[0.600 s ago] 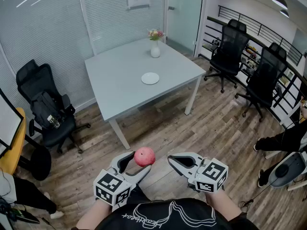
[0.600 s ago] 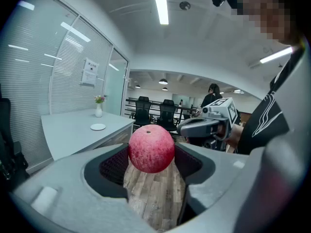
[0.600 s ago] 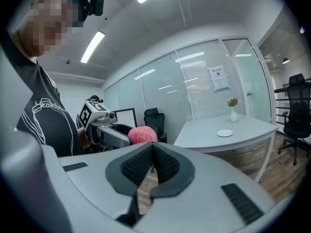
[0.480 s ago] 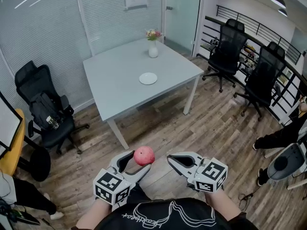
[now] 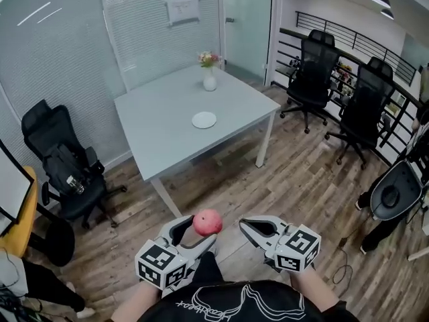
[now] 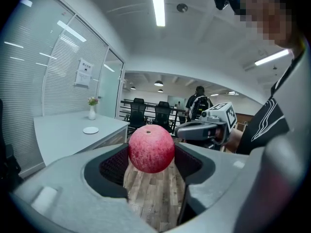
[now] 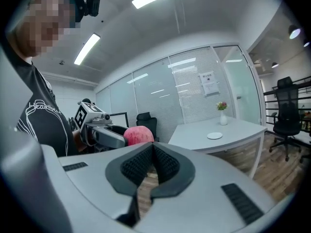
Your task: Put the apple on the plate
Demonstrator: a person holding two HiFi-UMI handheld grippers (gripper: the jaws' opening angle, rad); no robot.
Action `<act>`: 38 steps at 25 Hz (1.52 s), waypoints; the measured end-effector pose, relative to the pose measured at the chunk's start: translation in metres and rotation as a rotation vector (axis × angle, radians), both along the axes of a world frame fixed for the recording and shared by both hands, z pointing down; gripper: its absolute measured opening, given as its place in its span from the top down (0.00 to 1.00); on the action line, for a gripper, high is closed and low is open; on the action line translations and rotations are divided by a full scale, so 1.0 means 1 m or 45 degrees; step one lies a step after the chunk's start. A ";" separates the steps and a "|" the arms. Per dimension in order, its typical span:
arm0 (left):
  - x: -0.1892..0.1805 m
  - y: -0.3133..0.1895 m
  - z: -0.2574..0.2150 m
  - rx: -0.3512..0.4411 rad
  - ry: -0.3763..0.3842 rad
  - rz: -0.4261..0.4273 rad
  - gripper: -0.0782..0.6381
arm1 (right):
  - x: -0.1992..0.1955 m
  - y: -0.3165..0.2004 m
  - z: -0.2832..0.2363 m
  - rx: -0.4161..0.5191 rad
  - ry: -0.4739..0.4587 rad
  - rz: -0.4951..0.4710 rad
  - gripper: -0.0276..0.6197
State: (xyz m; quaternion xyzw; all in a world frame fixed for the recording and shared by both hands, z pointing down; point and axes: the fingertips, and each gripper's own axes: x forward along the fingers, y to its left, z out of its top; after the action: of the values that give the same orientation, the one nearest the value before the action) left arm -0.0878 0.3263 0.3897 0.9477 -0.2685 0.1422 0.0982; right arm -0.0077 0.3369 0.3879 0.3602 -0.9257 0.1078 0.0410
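A red apple (image 5: 207,222) hangs over the wooden floor, close in front of me, with my left gripper (image 5: 201,231) shut on it. In the left gripper view the apple (image 6: 151,149) sits between the two dark pads, stem end up. My right gripper (image 5: 245,226) is beside it on the right, shut and holding nothing; its pads (image 7: 165,165) meet at the tips. The small white plate (image 5: 204,119) lies bare near the middle of the grey table (image 5: 161,136), well ahead of both grippers. The plate (image 7: 214,136) also shows in the right gripper view.
A white vase of flowers (image 5: 210,78) stands on the table's far corner. A black chair with a bag (image 5: 64,163) is at the left, and two black office chairs (image 5: 315,72) stand at the right. A person and a round grey device (image 5: 392,196) are at the far right.
The head view has shifted a little, so the table and plate sit slightly lower and further left. Both grippers keep their places, and the apple stays gripped.
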 end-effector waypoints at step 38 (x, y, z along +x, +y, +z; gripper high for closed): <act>0.038 -0.434 0.007 -0.023 -0.027 0.157 0.49 | 0.040 -0.413 0.012 -0.111 -0.062 0.218 0.94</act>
State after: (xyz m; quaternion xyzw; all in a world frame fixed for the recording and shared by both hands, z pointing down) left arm -0.0498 -0.1078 0.3969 0.9599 -0.2095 0.1604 0.0952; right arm 0.0322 -0.0765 0.3996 0.4334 -0.8866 0.1598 0.0249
